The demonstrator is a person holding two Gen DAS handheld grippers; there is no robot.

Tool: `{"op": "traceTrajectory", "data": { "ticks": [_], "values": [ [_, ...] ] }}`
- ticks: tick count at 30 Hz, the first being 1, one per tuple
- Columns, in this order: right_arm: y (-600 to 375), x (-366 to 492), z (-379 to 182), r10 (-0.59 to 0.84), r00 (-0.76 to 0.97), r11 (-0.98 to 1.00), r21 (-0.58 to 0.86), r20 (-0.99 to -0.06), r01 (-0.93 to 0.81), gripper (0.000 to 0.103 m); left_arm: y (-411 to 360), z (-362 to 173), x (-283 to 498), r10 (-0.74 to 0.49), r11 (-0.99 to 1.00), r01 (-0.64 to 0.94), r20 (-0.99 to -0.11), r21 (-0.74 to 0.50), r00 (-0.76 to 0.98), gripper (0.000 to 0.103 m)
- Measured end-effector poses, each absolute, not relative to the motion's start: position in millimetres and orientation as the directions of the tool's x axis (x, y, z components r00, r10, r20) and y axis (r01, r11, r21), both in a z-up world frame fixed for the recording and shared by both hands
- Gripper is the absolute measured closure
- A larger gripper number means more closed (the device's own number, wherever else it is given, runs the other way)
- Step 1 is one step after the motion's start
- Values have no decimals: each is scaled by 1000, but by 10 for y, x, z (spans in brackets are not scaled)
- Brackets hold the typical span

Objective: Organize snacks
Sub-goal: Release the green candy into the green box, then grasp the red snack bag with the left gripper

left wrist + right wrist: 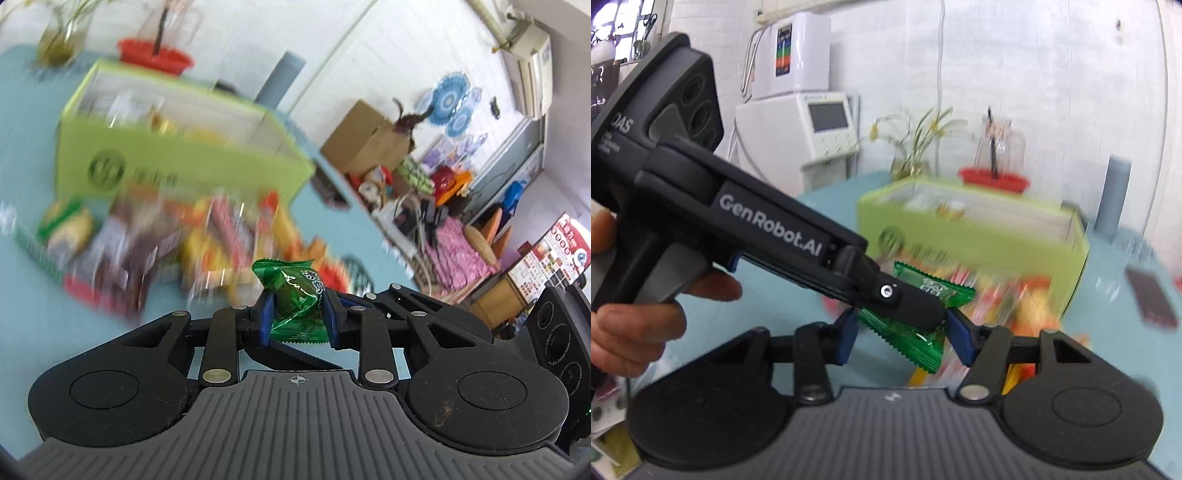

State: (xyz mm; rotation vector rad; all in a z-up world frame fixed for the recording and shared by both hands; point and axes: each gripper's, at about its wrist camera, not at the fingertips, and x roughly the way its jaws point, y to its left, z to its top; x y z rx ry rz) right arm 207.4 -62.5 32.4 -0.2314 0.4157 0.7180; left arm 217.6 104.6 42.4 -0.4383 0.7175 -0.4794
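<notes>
My left gripper [298, 314] is shut on a green wrapped candy [295, 295], held above the blue table. In the right wrist view the left gripper [923, 310] reaches in from the left, still holding the green candy [923, 284]. My right gripper [905, 339] is open, its blue pads [960, 341] on either side of the candy's lower end, not closed on it. A pile of mixed snack packets [192, 240] lies blurred on the table in front of an open lime-green box [177, 147], which also shows in the right wrist view [979, 236].
A red basket [155, 55] and a glass vase with plants [62, 40] stand behind the box. A grey cylinder [1115, 195] stands at the far right. A dark flat packet [1150, 297] lies on the blue table [22, 147]. Cardboard boxes and clutter lie beyond the table's edge.
</notes>
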Motion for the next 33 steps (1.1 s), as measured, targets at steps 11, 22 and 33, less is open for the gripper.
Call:
{"op": "traceTrajectory", "data": {
  "ticks": [11,22,33],
  "values": [
    [-448,3806,625,561,687,740,-91,-462,-666,39,1001,814,3825,-464,875,275,-528,-399,711,97],
    [-903,3630,718,570,743,775,-68,-350,-628,8,1183,769,3781,-440,873,241,-469,-424,766,54],
    [-1754,2669,93,485,731,845,42,-479,-533,9,550,386,2639,-561,813,324,-503,-484,657,42]
  ]
}}
